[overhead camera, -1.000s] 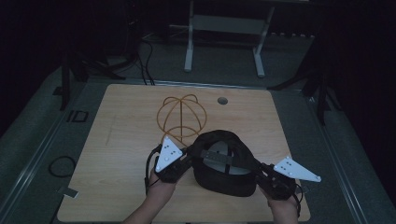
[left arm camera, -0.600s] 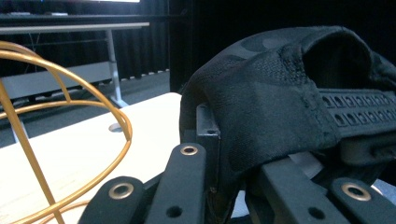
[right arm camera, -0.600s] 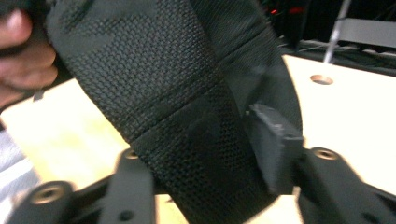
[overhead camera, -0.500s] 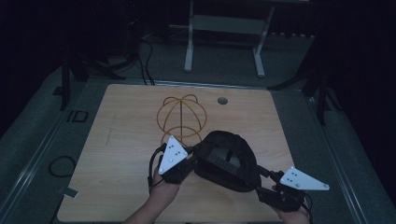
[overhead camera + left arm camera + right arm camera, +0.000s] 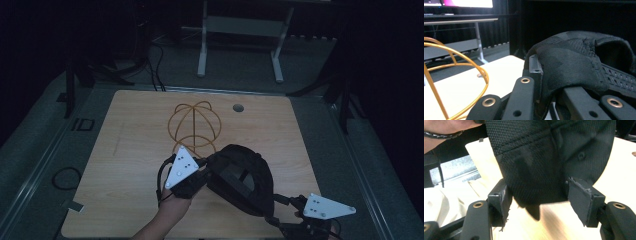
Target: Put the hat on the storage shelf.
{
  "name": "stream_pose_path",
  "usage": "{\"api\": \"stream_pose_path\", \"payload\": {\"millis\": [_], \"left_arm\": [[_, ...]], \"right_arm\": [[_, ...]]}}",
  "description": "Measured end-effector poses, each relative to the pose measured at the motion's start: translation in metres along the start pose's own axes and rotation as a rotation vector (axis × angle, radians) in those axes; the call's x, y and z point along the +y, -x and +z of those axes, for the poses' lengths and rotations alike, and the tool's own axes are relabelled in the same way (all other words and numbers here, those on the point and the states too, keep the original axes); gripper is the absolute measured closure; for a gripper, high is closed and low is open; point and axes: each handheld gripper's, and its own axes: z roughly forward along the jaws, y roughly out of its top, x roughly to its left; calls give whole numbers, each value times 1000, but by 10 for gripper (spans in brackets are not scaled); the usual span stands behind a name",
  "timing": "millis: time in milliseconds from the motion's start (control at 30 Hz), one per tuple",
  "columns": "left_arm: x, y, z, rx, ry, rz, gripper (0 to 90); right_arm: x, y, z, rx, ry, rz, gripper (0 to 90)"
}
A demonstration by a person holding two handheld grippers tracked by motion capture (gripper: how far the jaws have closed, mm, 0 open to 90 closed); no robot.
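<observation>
Came in from counter's [image 5: 125, 150] near edge: left hand [image 5: 172, 207] w/ left gripper [image 5: 207, 167] angled up and rightward, grey plate on top, jaws clamped on edge of black cap [image 5: 242, 180]. In left gripper view, fabric of cap [image 5: 579, 62] pinched between jaws, draped over the right one. Held cap over near-right part of counter, just left of near-right corner; whether cap touched counter or hung clear, can't tell.

Sat at near edge by near-right corner: right gripper [image 5: 280, 212], pointed up-left at cap's near side, grey plate tilted toward right edge. In right gripper view, jaws apart, one either side of cap's [image 5: 544, 157] hanging lower part, not pressed on it; right gripper [image 5: 541, 197] gap w/ cloth dipping into it.

Stood just beyond cap toward counter's middle: gold wire frame [image 5: 194, 125], rounded, upright; near loop close to left gripper. Same frame [image 5: 456, 75] at left in left gripper view. Round hole [image 5: 238, 107] near far edge, well apart from cap.
</observation>
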Motion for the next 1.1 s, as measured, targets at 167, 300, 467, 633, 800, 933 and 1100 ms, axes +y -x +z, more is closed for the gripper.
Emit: {"api": "stream_pose_path", "payload": {"millis": [167, 300, 467, 633, 800, 933, 1100], "left_arm": [[2, -2, -6, -43, 35, 0, 881], [2, -1, -10, -51, 36, 22, 881], [4, -4, -14, -113, 50, 31, 880], [5, -8, -16, -190, 41, 73, 880], [4, -12, -19, -261, 53, 92, 880], [3, -13, -20, -335, 52, 103, 880], [3, -12, -18, -386, 50, 93, 880]], "right_arm": [[-4, 5, -14, 43, 11, 0, 377], [-1, 10, -26, -2, 25, -19, 403], [13, 17, -40, -58, 72, -65, 415], [32, 16, -37, -53, 102, -139, 440], [46, 10, -27, -10, 111, -199, 448], [57, 5, -18, 10, 105, -264, 465], [67, 3, -11, 98, 134, -314, 470]]}}
